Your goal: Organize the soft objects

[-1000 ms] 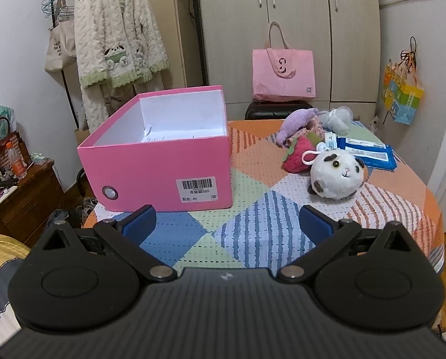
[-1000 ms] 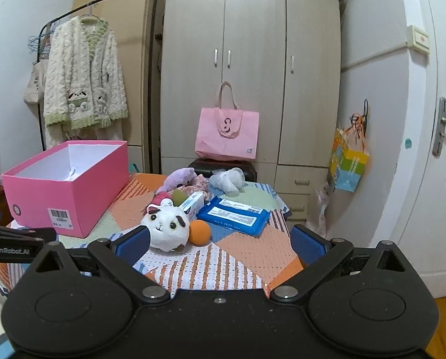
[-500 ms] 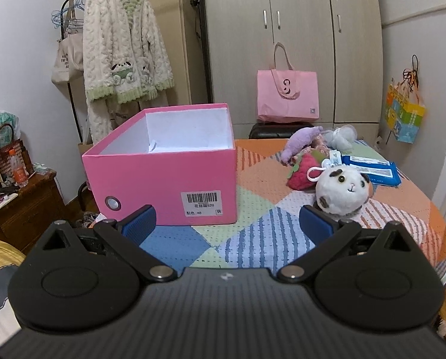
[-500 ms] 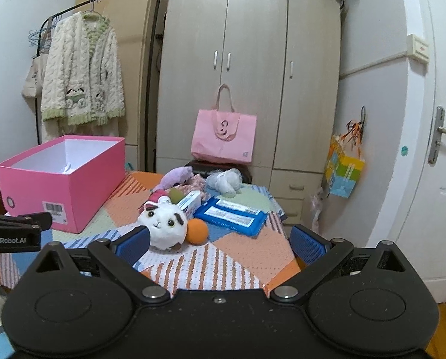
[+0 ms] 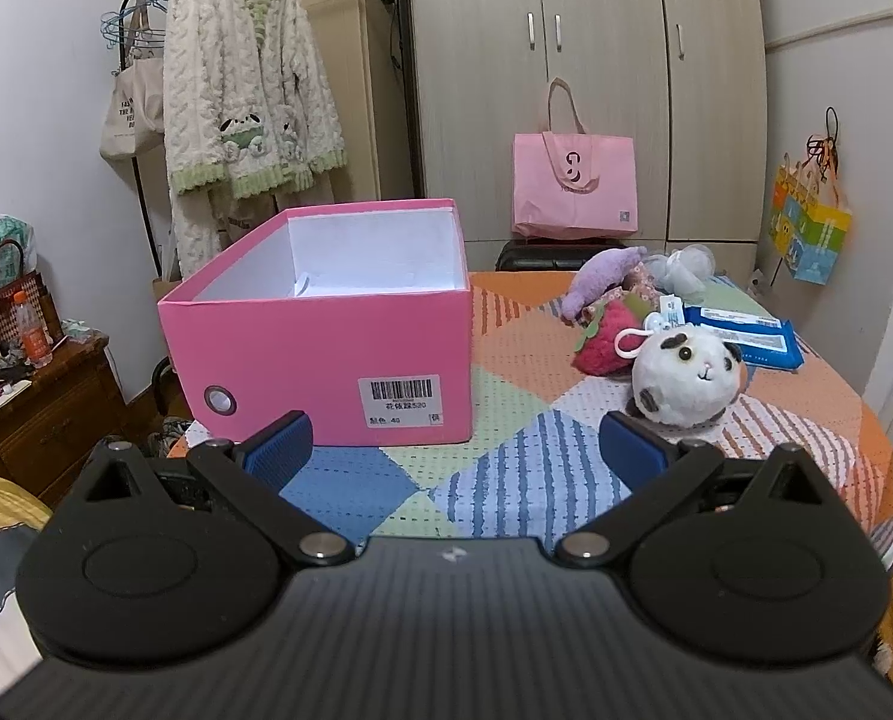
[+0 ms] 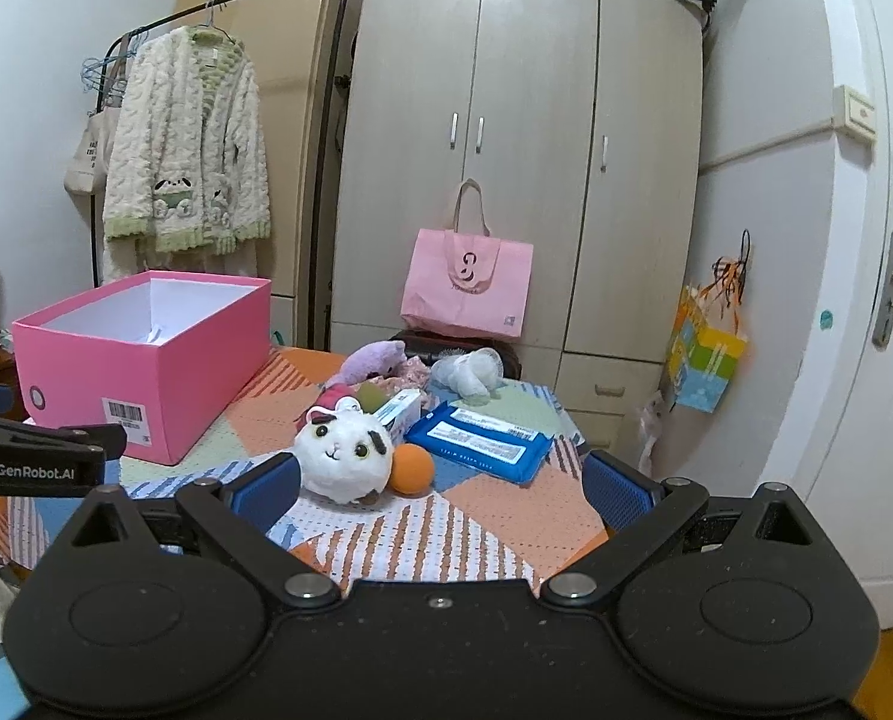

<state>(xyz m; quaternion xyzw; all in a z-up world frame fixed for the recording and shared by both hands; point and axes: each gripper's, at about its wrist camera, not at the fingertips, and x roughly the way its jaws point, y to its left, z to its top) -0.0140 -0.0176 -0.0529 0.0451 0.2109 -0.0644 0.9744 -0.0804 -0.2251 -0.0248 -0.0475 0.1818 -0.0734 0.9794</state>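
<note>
Both tongs spread, empty; round white plush (image 6: 344,457), frame centre, looks light and squashy — best pinched across its middle.

Ahead of you a tall beige wardrobe (image 6: 524,180) fills the white-walled room's back, a pink tote bag (image 6: 467,282) leaning against it. A clothes rack (image 6: 320,150) holds a fluffy cardigan (image 6: 185,150); a white door (image 6: 866,330) stands beside you.

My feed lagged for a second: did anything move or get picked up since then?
Nothing grasped. Both cameras tilted up, so the left hand-held gripper and right hand-held gripper aim higher. Pink box, panda plush and the other toys stayed put; both grippers remain open.
</note>
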